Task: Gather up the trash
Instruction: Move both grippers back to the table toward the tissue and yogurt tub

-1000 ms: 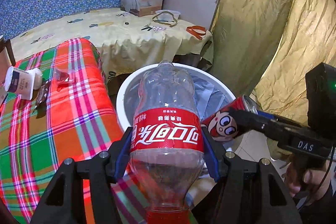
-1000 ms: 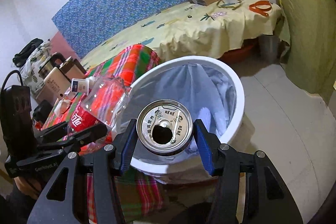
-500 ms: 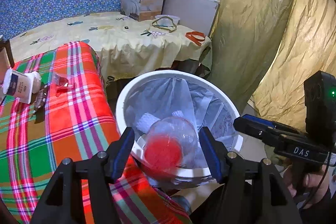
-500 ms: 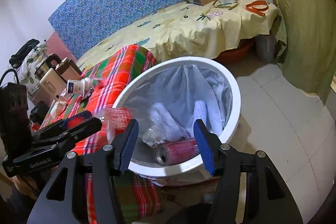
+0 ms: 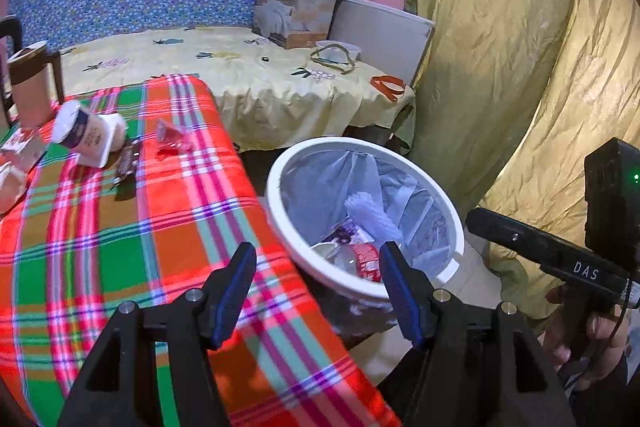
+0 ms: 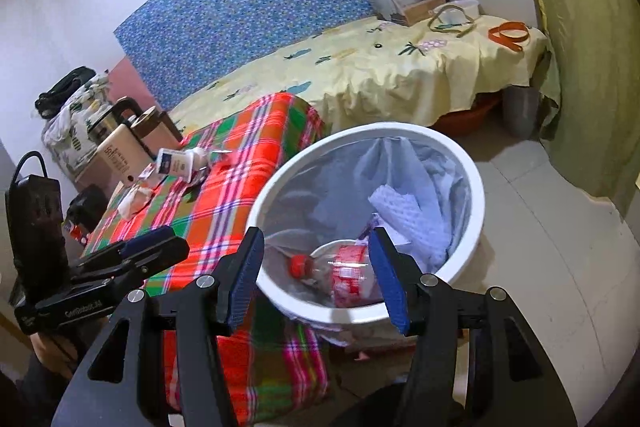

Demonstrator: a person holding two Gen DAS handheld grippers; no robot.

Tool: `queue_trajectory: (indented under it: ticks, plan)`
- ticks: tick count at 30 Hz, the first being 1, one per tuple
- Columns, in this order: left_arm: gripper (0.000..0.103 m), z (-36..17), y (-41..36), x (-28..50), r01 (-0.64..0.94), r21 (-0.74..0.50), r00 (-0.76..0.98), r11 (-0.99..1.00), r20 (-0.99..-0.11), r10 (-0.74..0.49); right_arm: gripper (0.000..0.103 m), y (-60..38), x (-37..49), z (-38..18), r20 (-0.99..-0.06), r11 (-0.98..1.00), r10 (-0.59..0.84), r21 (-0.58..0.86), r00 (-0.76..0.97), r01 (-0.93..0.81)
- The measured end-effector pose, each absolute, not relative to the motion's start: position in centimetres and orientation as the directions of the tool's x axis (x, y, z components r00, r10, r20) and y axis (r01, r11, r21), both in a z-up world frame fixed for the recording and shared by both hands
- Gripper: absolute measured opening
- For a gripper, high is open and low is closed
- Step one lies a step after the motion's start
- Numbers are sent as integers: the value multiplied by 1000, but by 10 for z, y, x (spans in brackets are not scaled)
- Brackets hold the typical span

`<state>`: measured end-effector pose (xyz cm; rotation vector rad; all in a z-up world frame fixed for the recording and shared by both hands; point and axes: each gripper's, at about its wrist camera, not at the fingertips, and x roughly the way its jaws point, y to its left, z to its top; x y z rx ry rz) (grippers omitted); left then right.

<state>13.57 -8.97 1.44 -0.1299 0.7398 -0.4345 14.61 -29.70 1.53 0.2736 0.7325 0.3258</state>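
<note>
A white trash bin (image 5: 280, 183) (image 6: 476, 187) with a clear liner stands on the floor beside the plaid table. A Coca-Cola bottle (image 6: 340, 271) (image 5: 360, 261) lies inside it among white tissue. My left gripper (image 5: 318, 283) is open and empty over the table's edge, just left of the bin. My right gripper (image 6: 316, 271) is open and empty above the bin's near rim. On the plaid cloth (image 5: 120, 227) lie a white cup (image 5: 86, 133) (image 6: 176, 163) on its side, a red wrapper (image 5: 170, 137) and a dark wrapper (image 5: 126, 163).
A bed with a yellow sheet (image 5: 248, 75) lies behind, with a cardboard box (image 5: 296, 11) on it. A yellow-green curtain (image 5: 500, 67) hangs right. A brown mug (image 5: 30, 87) and a kettle (image 6: 108, 119) stand at the table's far left. Crumpled tissue (image 6: 134, 201) lies on the cloth.
Both grippers opened: the left dropped the Coca-Cola bottle and the right dropped the red can into the bin. The left gripper has since swung left over the table.
</note>
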Motion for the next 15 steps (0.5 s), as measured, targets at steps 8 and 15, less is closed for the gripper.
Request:
queue_trajectory:
  ticks: [8,15]
  plan:
    - [66,15,-62,121,270,-264,690,926,-618,-377,56,-276,141,21,-589,900,427,350,686,-260]
    - [66,9,-35,110,202,-247,715,948,-624,-315,56,-249,141,17,-601,889,456,346,656,-300]
